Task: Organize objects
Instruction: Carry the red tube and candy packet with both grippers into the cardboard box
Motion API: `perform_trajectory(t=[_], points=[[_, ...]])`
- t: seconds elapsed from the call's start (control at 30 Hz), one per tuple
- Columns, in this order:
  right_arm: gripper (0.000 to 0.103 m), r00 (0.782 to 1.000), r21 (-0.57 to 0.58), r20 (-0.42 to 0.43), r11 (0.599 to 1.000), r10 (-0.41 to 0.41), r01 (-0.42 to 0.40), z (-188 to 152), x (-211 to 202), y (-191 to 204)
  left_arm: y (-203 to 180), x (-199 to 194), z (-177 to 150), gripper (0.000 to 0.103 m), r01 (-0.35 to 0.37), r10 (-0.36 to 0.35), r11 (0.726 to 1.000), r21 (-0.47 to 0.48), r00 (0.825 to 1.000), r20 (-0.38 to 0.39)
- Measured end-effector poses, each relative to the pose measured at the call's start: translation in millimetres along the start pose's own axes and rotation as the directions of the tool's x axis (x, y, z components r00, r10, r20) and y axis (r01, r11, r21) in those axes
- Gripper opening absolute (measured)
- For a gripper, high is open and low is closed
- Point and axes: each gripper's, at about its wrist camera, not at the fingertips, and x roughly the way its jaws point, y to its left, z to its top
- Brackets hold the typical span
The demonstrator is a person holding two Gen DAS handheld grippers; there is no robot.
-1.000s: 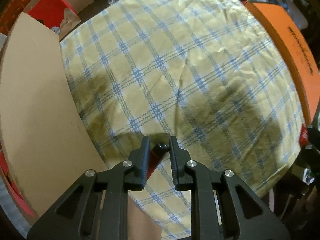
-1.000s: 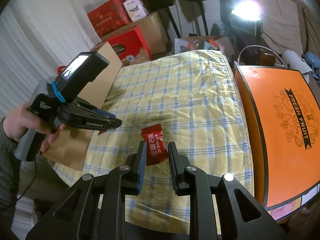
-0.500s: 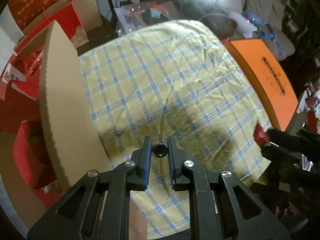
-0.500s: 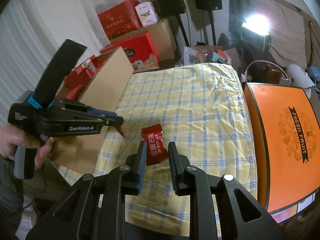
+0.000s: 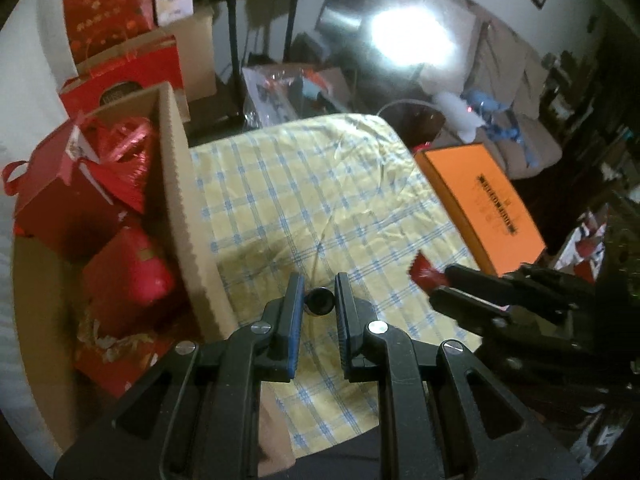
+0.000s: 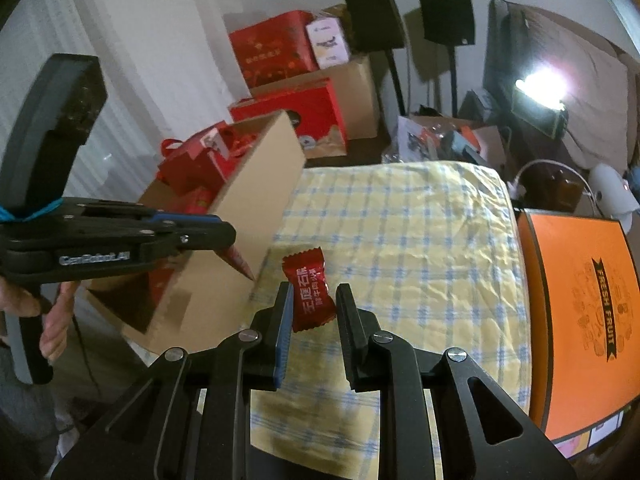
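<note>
My left gripper is shut on a small dark red tube with a black cap, held above the yellow checked tablecloth. From the right wrist view the left gripper shows at the left, the red tube sticking out of it beside the cardboard box. My right gripper is shut on a red wrapped candy, held over the cloth. The right gripper and its candy also show in the left wrist view.
An open cardboard box at the table's left holds red gift boxes. An orange fruit box lies along the right side. Red cartons, speakers on stands and a bright lamp fill the background.
Both grippers have risen and tilted up, so the room and the inside of the cardboard box have come into view. The left gripper has drawn nearer the box. Both holds are unchanged.
</note>
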Motion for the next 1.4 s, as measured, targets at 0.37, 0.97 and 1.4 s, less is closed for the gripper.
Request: perform_trajectory(t=[0.37,0.97,1.4], points=[[0.021,0.999,-0.076,0.016,0.996,0.047,-0.045,18,3,50,38,-75,-22,0.014,0.064,-0.048,0.994,-0.09,0.985,0.165],[0.021,0.995,-0.155,0.0,0.983,0.102,-0.101,31,38,122,104,-106,-77,0.014,-0.094,0.149,0.969,-0.227,0.959,0.24],[0.021,0.995,-0.138,-0.029,0.985,0.096,-0.099,33,62,151,134,-88,-113,0.014,-0.182,0.271,0.936,-0.302,0.92,0.283]])
